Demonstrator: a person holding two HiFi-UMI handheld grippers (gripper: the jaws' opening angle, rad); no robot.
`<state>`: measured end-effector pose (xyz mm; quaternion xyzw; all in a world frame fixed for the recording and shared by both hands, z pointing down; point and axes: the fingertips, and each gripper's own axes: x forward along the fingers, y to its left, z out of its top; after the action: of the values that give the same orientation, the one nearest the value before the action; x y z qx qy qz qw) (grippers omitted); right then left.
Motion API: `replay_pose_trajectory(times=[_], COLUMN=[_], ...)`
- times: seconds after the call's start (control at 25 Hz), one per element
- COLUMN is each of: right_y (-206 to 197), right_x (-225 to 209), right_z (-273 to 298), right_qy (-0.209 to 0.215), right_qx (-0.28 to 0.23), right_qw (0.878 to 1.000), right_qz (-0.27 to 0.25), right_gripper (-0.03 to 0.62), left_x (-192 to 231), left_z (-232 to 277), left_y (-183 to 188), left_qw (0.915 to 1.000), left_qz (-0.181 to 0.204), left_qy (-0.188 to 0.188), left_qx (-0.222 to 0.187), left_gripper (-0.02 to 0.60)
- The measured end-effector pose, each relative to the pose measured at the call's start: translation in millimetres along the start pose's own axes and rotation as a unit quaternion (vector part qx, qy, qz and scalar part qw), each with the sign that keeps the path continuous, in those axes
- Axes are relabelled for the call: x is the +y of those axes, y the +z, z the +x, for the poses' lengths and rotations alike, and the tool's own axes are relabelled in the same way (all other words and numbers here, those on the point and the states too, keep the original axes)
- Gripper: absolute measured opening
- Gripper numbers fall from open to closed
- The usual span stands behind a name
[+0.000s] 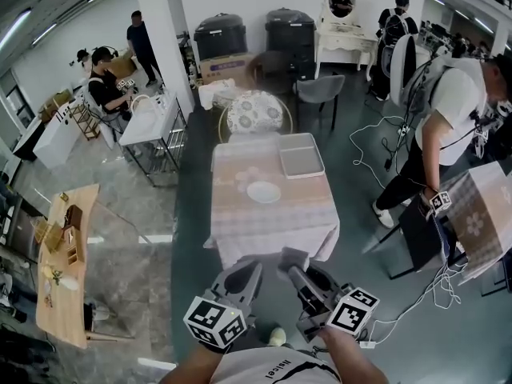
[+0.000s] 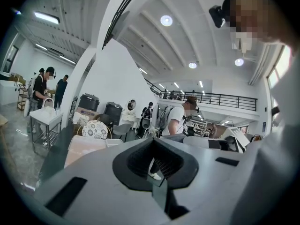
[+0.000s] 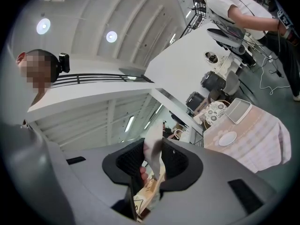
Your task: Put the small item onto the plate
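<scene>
A white plate [image 1: 264, 192] lies on the table with the pink patterned cloth [image 1: 240, 222], ahead of both grippers. The right gripper view shows the same plate [image 3: 228, 138] far off at the right. My right gripper [image 3: 154, 146] is shut on a small white and tan packet [image 3: 152, 156] that stands up between its jaws. In the head view this gripper [image 1: 290, 259] is held just short of the table's near edge. My left gripper [image 1: 246, 269] hangs beside it, and in its own view the left gripper [image 2: 153, 144] has its jaws together with nothing in them.
A grey tray [image 1: 301, 154] sits on the table's far right corner. A round patterned chair [image 1: 254, 112] and a grey chair [image 1: 318, 90] stand behind the table. To the right are a person [image 1: 448, 118] at another clothed table [image 1: 484, 214] and cables on the floor; a wooden table [image 1: 68, 266] is at the left.
</scene>
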<state>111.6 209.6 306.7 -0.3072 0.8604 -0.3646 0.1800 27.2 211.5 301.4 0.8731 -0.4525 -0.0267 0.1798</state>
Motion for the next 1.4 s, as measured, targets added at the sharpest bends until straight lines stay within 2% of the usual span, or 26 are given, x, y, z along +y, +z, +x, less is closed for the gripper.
replay_pose_trajectory(times=[0.2, 0.48, 0.8, 1.0, 1.4], right_y=[10.1, 18.5, 22.5, 33.0, 38.2], right_x=[-14.8, -35.3, -71.6, -90.3, -137.2], right_z=[10.1, 45.0, 125.1, 173.2, 224.6], right_qy=[-0.007, -0.018, -0.038, -0.051, -0.101], right_qx=[-0.001, 0.001, 0.013, 0.005, 0.001], right_qw=[1.0, 1.0, 0.999, 0.999, 0.995], right_qz=[0.002, -0.002, 0.001, 0.003, 0.005], right_gripper=[0.112, 0.112, 0.112, 0.112, 0.112], left_x=[7.8, 39.6, 118.5, 164.6, 223.2], left_z=[18.8, 46.4, 87.0, 117.0, 160.7], left_y=[4.9, 13.9, 28.8, 40.1, 43.5], left_qw=[1.0, 0.9999, 0.9997, 0.999, 0.9972], left_qz=[0.002, 0.005, 0.014, 0.018, 0.009], left_qy=[-0.003, -0.014, -0.019, -0.038, -0.072], left_qx=[0.002, 0.002, 0.005, 0.013, 0.019], left_gripper=[0.006, 0.006, 0.006, 0.006, 0.006])
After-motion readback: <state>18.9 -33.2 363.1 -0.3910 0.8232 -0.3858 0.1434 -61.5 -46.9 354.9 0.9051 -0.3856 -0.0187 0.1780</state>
